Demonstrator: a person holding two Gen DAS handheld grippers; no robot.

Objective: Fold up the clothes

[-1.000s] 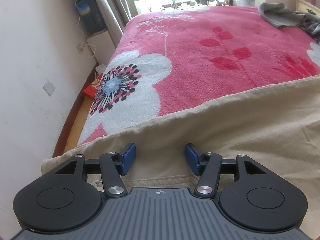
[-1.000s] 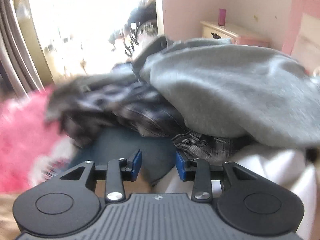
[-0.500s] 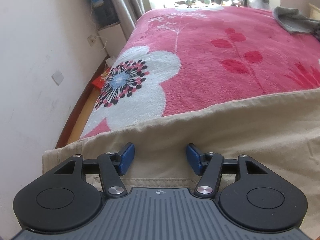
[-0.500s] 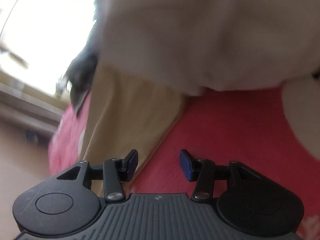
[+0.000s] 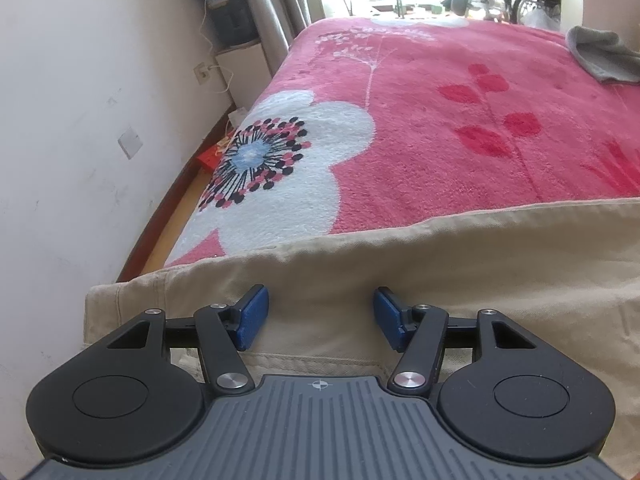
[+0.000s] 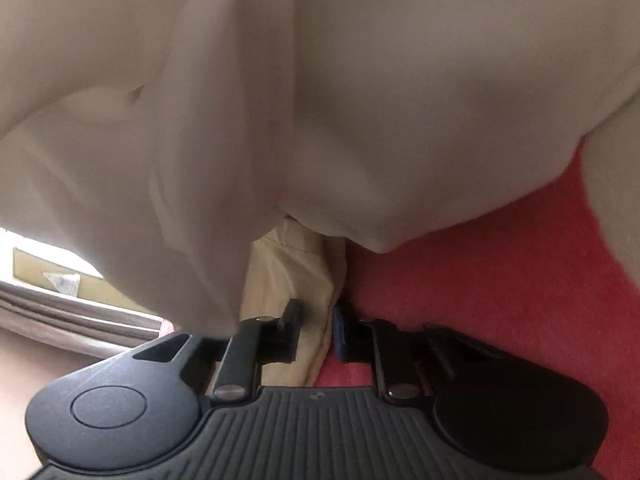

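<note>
Beige trousers [image 5: 460,272] lie spread across the near part of a pink flowered blanket [image 5: 440,112] on the bed. My left gripper [image 5: 320,308] hovers over their waistband end near the bed's left edge, open, with flat cloth below the blue pads [image 5: 252,316] and nothing pinched. In the right wrist view my right gripper [image 6: 318,320] is closing on a bunched edge of the beige trousers [image 6: 292,272], and the cloth is pressed between the narrow jaws. A white garment [image 6: 360,100] hangs close over the lens and hides most of that view above the blanket [image 6: 500,280].
A white wall [image 5: 80,120] runs along the bed's left side, with a socket and cable [image 5: 204,74] and a red item on the floor [image 5: 208,156]. Curtains [image 5: 288,8] and a bright window stand at the far end. A grey garment [image 5: 600,56] lies at the far right.
My right gripper swung down from the clothes pile, rolled over, and its jaws came together on the beige cloth's edge. The left gripper stayed over the waistband and rolled slightly.
</note>
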